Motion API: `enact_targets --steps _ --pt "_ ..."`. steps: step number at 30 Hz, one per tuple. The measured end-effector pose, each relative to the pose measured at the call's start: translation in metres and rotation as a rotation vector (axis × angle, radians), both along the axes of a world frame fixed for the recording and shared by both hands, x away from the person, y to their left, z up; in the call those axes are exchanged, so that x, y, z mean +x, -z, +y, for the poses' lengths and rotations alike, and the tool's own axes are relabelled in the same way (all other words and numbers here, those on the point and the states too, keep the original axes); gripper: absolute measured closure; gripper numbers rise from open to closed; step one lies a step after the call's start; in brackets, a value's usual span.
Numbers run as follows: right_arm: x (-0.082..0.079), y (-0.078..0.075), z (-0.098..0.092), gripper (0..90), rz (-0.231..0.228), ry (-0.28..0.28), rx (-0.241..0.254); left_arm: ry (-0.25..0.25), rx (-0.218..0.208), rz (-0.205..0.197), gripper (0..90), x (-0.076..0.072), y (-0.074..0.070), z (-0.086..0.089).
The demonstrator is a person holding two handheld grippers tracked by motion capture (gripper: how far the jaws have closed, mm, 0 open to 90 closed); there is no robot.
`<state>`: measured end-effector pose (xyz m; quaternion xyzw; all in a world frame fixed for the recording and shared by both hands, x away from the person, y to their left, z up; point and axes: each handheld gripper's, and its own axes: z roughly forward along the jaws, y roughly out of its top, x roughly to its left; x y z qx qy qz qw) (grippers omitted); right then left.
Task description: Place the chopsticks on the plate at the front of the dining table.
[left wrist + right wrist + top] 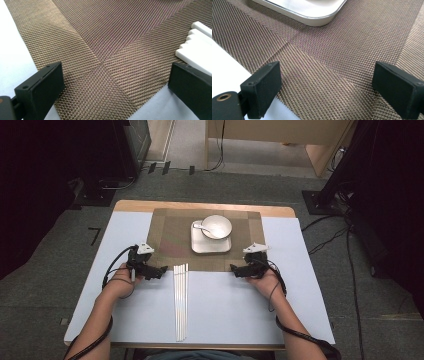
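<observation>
A brown woven placemat [170,237] lies at the far middle of the white table [230,310]. On it stands a square white plate [197,247] that carries a white bowl [216,226] and a white spoon [200,226]. Several white sticks [180,302] lie side by side from the mat's near edge toward me; their ends [197,42] rest on the weave. My left gripper [162,270] hovers open at the mat's near left corner [115,72], nothing between its jaws. At the near right corner my right gripper [234,268] is open too [325,72], with the plate's corner [312,15] just ahead.
The table's wooden far edge [200,205] borders grey carpet. Cables [330,237] run over the floor at the right. Dark equipment stands [345,175] flank the table, and a wooden cabinet [280,132] sits at the back.
</observation>
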<state>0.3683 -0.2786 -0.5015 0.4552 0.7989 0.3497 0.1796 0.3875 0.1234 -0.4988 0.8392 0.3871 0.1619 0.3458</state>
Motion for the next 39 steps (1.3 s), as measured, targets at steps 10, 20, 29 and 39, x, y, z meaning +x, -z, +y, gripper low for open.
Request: enact_targets --steps 10,20,29,39 --pt "0.003 -0.004 0.002 14.8 0.017 -0.036 -0.021 0.0 0.002 -0.003 0.0 0.0 0.0 0.0" --pt "0.003 -0.01 0.007 23.4 0.03 -0.023 -0.027 0.0 0.003 -0.003 0.0 0.0 0.0 0.0" --pt "0.002 -0.017 0.029 23.9 0.012 -0.086 0.019 0.0 0.002 -0.004 0.0 0.0 0.0 0.0" --pt "-0.001 -0.018 0.04 23.9 0.013 -0.106 0.02 0.0 0.002 -0.004 0.0 0.0 0.0 0.0"
